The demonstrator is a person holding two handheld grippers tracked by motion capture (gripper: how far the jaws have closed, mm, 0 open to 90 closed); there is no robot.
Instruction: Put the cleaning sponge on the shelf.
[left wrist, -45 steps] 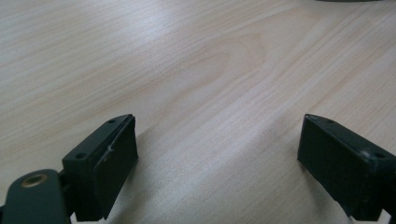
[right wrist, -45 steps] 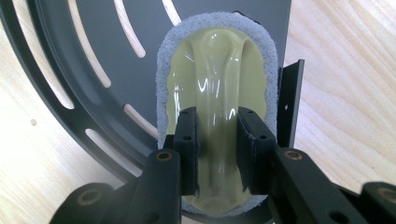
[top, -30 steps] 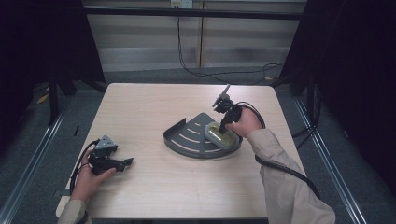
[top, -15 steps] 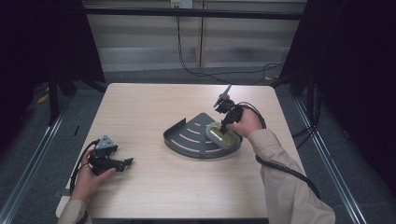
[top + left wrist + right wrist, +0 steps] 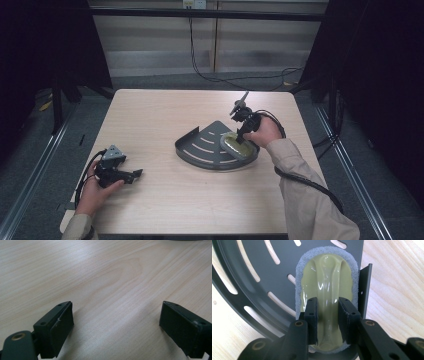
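- The scrubber (image 5: 327, 302), an oval pad with a pale green glossy plastic top and a raised central ridge over a grey-white foam rim, lay on the dark slotted corner rack (image 5: 205, 147), at the rack's right end beside its upright wall.
- The rack sat on the wooden worktop (image 5: 165, 115), right of its middle.
- The right gripper (image 5: 327, 322) pointed down at the scrubber; its fingers (image 5: 312, 317) were drawn nearly together and pressed on either side of the green ridge, so it had hold of the scrubber there.
- The left gripper (image 5: 131, 174) rested low over the worktop's near left corner, well apart from the rack; its fingers (image 5: 61, 326) stood wide apart with nothing but bare wood between them.
- Judged from its look, the scrubber should be light, with a stiff but slick top and a soft, squashy foam edge.
- The ridge seemed the best place to hold: narrow and firm, whereas the foam rim would give way.
- The glossy plastic might slip, so a firm pinch low on the ridge would probably serve best.
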